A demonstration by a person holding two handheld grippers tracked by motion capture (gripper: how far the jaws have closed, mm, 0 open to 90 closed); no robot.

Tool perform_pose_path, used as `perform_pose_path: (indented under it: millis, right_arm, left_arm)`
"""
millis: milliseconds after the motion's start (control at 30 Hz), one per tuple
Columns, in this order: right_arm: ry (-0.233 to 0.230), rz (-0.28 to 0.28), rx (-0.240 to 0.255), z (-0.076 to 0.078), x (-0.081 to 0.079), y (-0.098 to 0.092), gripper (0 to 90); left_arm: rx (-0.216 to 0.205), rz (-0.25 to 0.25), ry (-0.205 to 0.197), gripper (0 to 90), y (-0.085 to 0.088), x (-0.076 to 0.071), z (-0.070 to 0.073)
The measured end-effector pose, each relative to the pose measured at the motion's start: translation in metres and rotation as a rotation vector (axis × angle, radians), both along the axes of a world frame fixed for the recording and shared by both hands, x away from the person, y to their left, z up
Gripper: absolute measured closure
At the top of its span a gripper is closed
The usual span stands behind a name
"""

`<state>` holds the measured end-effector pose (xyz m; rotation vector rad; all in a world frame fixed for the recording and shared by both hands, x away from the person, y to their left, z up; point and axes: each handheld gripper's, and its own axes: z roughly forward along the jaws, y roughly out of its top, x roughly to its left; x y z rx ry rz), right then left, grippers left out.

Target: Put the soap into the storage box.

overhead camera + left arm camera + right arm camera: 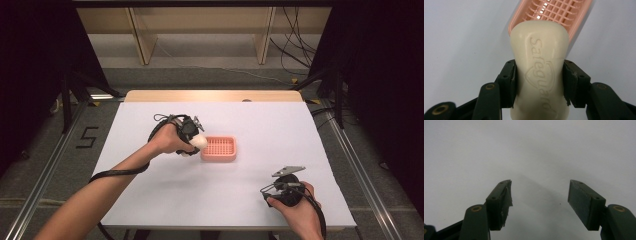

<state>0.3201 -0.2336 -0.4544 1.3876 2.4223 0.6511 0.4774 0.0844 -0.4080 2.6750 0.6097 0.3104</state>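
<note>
A: What has the left gripper (539,82) got?

B: A cream bar of soap (539,67). In the left gripper view the two black jaws press on its long sides, about midway along the bar, so the gripper is closed on it. The far end of the soap sticks out past the jaws.

A: Any writing on it?

B: Yes. The word "Safeguard" is pressed into the top face, running lengthwise, with a shield outline around the middle letters.

A: Where is the soap compared with the dish?

B: Its far end overlaps the near rim of the pink soap dish (574,27) in that view. The dish has a slotted grid floor. From the high view, the soap (199,142) sits at the left edge of the dish (219,148), in the left gripper (192,140), near the middle of the white table (280,130). Whether the bar touches the dish, I cannot tell.

A: And the right gripper (540,202)?

B: Wide open and holding nothing. In the right gripper view its jaws stand well apart over bare white tabletop (529,150). One pad has a torn, ragged edge. In the high view the right gripper (272,187) is near the front right of the table, well apart from the dish, with the right hand (295,205) around its handle.

A: Any other writing?

B: A black "5" (86,137) is marked on the floor to the left of the table.
</note>
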Motion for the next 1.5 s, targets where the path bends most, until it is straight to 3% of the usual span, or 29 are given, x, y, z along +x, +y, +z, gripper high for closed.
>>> perform_pose_path:
  millis: [133,167,1133,1500]
  right_arm:
    - [0.020,-0.016,0.005,0.001,-0.001,0.001,36.2]
    - [0.000,0.000,0.001,0.000,0.000,0.000,36.2]
    - [0.008,0.012,-0.003,-0.002,0.000,0.001,36.2]
    - [0.012,0.012,-0.006,-0.002,-0.001,0.001,36.2]
  left_arm:
    - [-0.005,-0.003,-0.002,49.0,-0.002,0.000,-0.001]
    - [-0.005,-0.005,-0.004,49.0,-0.002,0.000,-0.001]
    - [-0.003,-0.047,-0.037,49.0,-0.014,0.006,0.003]
    - [-0.007,-0.049,-0.029,49.0,-0.020,0.006,0.002]
